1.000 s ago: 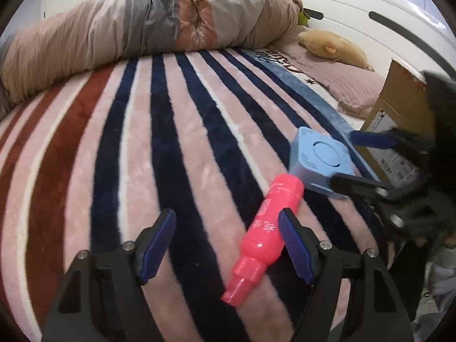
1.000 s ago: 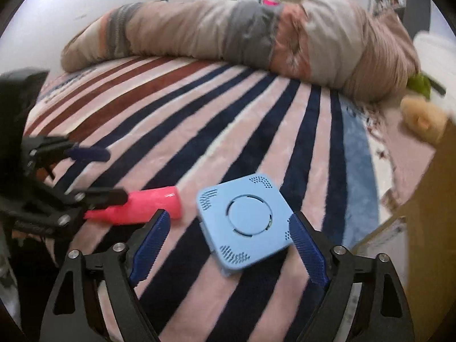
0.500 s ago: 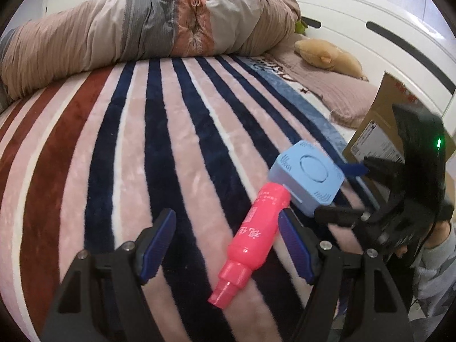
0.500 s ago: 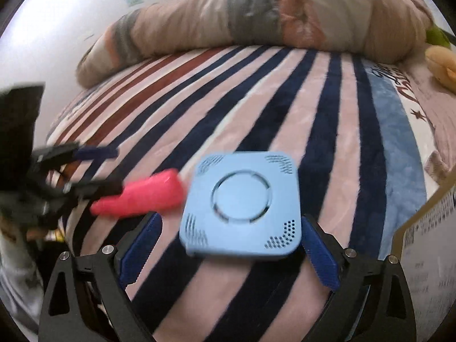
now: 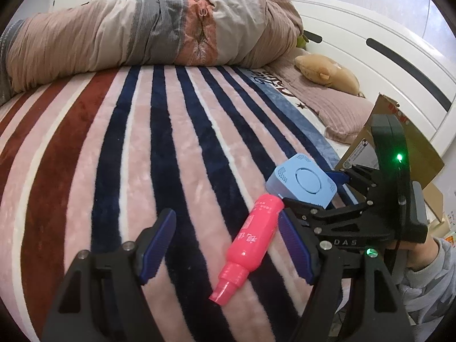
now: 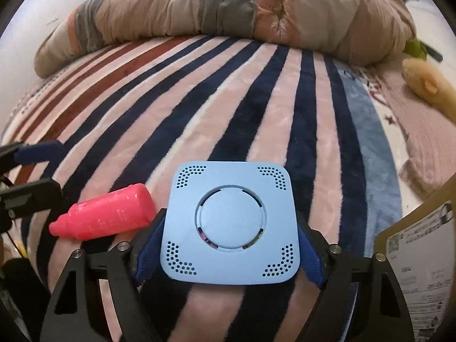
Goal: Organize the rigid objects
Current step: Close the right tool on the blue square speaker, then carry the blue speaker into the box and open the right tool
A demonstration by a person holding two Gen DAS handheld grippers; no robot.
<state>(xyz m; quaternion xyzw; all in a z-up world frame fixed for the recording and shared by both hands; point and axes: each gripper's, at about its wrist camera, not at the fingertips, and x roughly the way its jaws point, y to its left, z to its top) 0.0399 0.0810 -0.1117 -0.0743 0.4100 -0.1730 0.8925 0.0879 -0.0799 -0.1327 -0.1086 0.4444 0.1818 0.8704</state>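
Bedding under us is a striped blanket [image 5: 119, 154], a cardboard box [image 5: 382, 131] at its edge. Our right gripper [image 6: 228, 248] has closed onto the blue square device [image 6: 230, 222]; our left gripper [image 5: 228, 242] gapes around the pink bottle [image 5: 253, 236].

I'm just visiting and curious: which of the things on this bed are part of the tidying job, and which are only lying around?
Part of the job:
- blue box, between the right gripper's jaws
- pink bottle, lying between the left gripper's open jaws

Just lying about:
- rolled quilt
- stuffed toy
- pillow
- striped blanket
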